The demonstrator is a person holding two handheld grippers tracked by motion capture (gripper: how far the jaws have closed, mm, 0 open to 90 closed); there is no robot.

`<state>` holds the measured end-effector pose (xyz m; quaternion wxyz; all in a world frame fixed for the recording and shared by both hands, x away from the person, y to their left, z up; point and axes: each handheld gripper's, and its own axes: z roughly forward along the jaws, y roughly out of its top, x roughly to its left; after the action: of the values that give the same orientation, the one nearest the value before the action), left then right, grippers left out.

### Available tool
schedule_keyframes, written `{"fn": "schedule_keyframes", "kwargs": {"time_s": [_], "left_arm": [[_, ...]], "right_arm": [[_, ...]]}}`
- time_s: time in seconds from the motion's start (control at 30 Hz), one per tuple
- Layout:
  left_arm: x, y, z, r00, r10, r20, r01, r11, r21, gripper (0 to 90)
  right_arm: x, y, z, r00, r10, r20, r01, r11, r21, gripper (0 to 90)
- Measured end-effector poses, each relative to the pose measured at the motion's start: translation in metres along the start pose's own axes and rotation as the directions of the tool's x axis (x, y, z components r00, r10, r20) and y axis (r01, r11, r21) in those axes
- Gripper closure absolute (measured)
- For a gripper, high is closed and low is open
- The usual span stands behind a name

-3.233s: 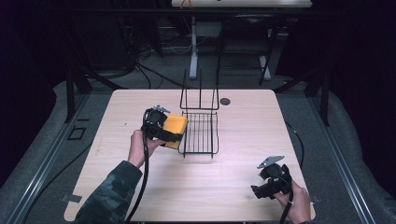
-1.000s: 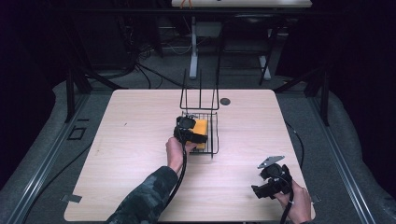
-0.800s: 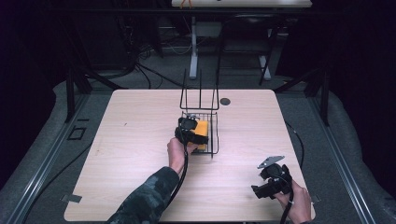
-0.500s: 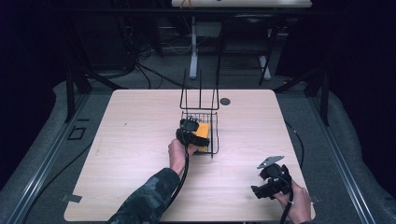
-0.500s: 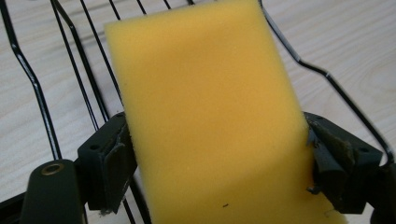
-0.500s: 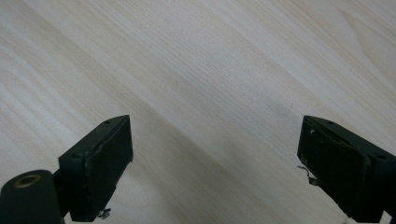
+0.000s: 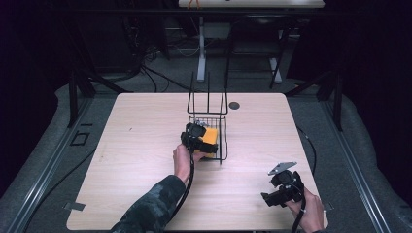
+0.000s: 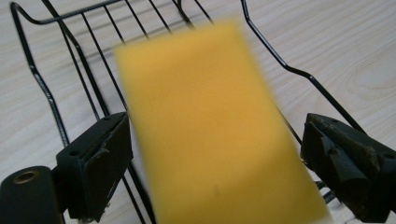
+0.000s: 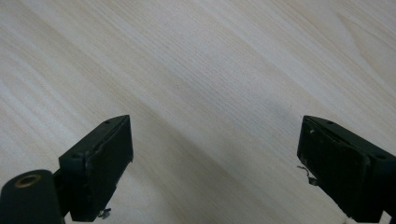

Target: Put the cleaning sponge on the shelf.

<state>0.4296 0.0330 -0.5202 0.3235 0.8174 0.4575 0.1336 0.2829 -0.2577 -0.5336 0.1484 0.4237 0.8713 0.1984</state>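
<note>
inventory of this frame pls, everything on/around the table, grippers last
table: 1, light wood, centre of the high view
wire basket: 1, black, upright wire back, centre of the table
sponge: 1, yellow, blurred, over the basket between the left gripper's open jaws; no clear contact on either side
round disc: 1, dark, on the table to the right of the basket's back
second table: 1, light top, far edge of the high view
cables: several, black, on the floor beyond the table
left gripper: 1, black, at the basket's near-left side, jaws wide
right gripper: 1, black with a grey plate, near-right of the table, jaws wide over bare wood
</note>
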Motion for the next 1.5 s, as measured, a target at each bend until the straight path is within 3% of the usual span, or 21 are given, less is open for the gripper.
{"fn": "schedule_keyframes", "kwargs": {"time_s": [0.3,0.6,0.77,1.07,1.3,1.5], "left_arm": [[0.006,-0.001,-0.022,0.9989,0.047,0.007,-0.047,0.9984,-0.031,6.9],[0.020,-0.010,-0.052,0.9983,0.055,0.016,-0.054,0.9964,-0.065,5.9],[0.028,-0.014,-0.068,0.9962,0.086,0.017,-0.085,0.9950,-0.053,6.0],[0.048,-0.033,-0.106,0.9940,0.109,-0.010,-0.110,0.9913,-0.073,6.2],[0.058,-0.050,-0.122,0.9929,0.113,-0.038,-0.115,0.9904,-0.076,6.0],[0.071,-0.072,-0.136,0.9917,0.110,-0.066,-0.114,0.9923,-0.048,4.1]], "right_arm": [[-0.001,0.000,-0.001,1.0000,0.007,0.000,-0.007,0.9999,-0.014,10.1],[0.000,0.000,-0.002,1.0000,0.003,0.007,-0.003,0.9999,-0.015,10.1],[0.000,0.000,-0.002,1.0000,0.005,0.007,-0.005,0.9998,-0.017,10.1],[0.000,0.000,-0.002,0.9999,0.005,0.012,-0.005,0.9998,-0.017,10.2],[0.000,0.000,-0.003,0.9998,0.000,0.020,0.000,0.9999,-0.011,10.2],[0.001,0.000,-0.003,0.9997,0.004,0.023,-0.003,0.9999,-0.010,10.3]]}}
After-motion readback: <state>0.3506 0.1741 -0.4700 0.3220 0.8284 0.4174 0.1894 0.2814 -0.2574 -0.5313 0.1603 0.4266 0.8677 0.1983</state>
